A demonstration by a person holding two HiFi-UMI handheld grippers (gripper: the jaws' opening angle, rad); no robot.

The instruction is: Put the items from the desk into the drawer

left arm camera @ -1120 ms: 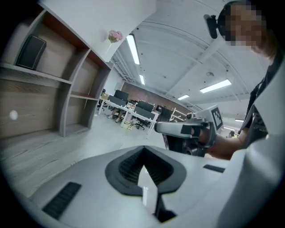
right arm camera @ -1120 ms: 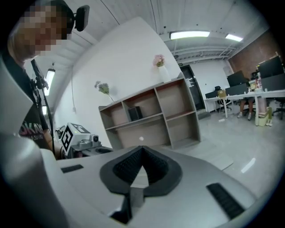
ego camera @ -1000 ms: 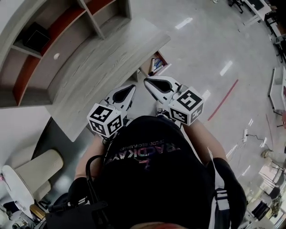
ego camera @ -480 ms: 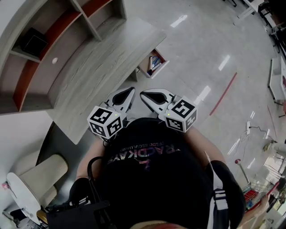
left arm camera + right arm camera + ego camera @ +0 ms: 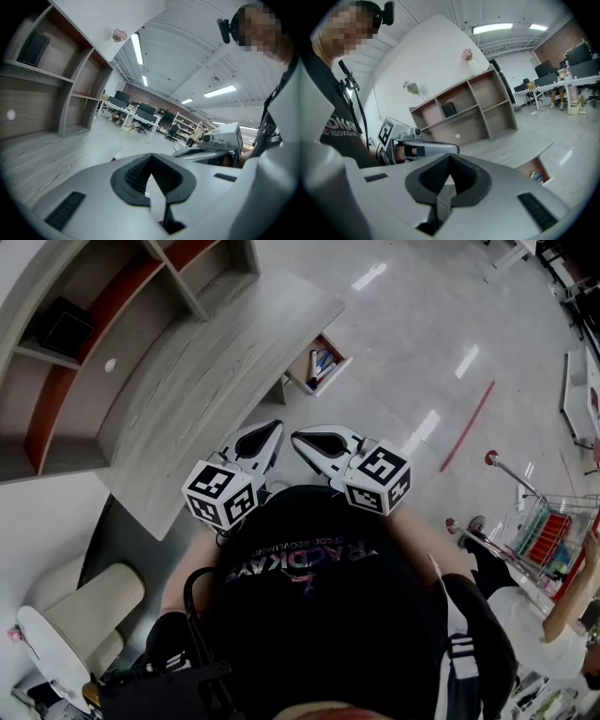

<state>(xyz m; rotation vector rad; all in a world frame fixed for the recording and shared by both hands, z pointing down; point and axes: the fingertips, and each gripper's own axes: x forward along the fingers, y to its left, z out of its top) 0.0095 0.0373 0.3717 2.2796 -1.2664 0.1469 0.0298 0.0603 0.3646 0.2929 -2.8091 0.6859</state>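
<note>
The wood-grain desk lies at the upper left of the head view, with only a small white round thing on its top. Off the desk's far corner a drawer stands pulled out, with several items inside; the right gripper view shows it too. Both grippers hang close to the person's chest, short of the desk's near edge, tips almost side by side. My left gripper is shut and empty. My right gripper is shut as well, nothing between its jaws.
A shelf unit rises behind the desk, with a black box in one compartment. A cream chair stands at the lower left. Another person with a shopping cart stands on the glossy floor at the right.
My right gripper has come slightly down and left, closer to the left one. The left gripper has hardly moved. A person with a cart has come into view at the right.
</note>
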